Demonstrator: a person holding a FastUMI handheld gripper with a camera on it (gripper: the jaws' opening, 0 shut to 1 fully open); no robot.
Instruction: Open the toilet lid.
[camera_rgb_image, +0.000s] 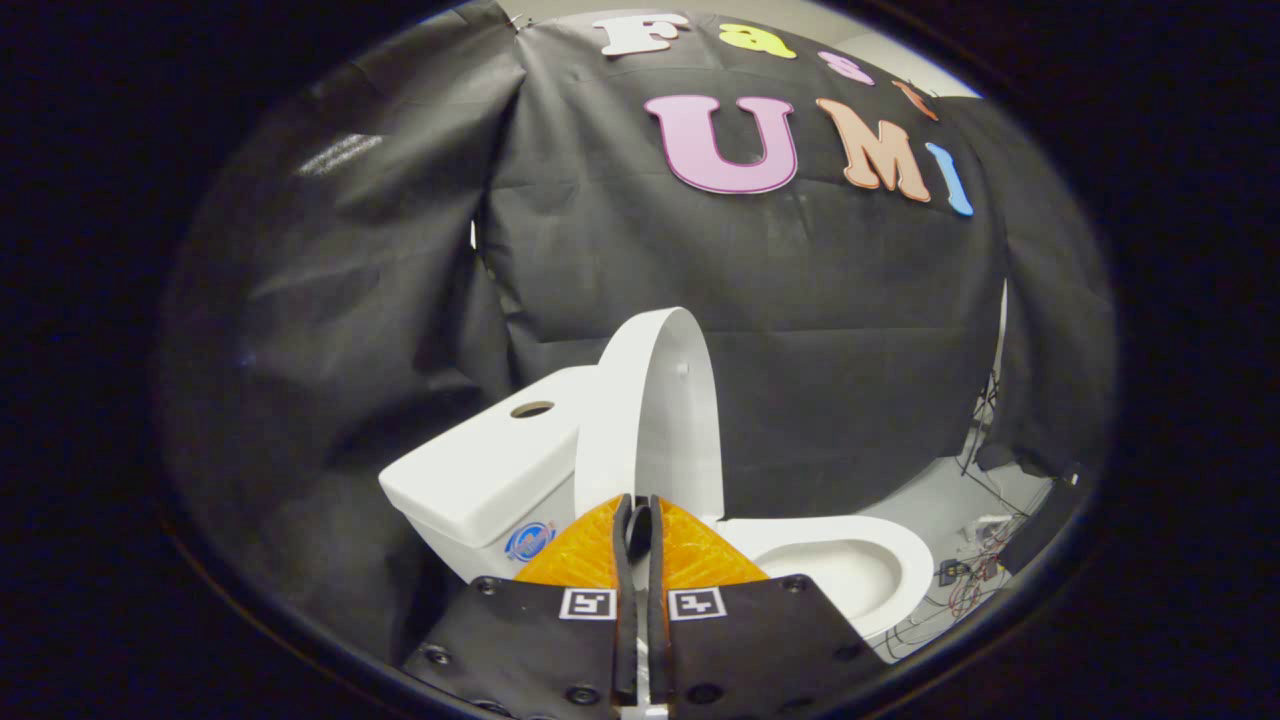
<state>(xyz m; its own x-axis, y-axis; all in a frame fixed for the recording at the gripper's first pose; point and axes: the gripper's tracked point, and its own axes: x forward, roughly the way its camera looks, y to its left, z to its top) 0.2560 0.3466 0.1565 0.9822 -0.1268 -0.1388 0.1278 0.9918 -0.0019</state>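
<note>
Lid (655, 420), white oval plastic, upright against cistern (490, 465) | gripper (640, 525) jaws nearly closed, empty | next: withdraw clear.

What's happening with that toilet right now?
A person is working a handheld gripper on a white toilet. The toilet lid already stands raised, upright beside the tank, and the bowl lies open beyond the fingers. The gripper's two fingers are drawn close together just in front of the lid's lower edge; whether they pinch anything cannot be told.
</note>
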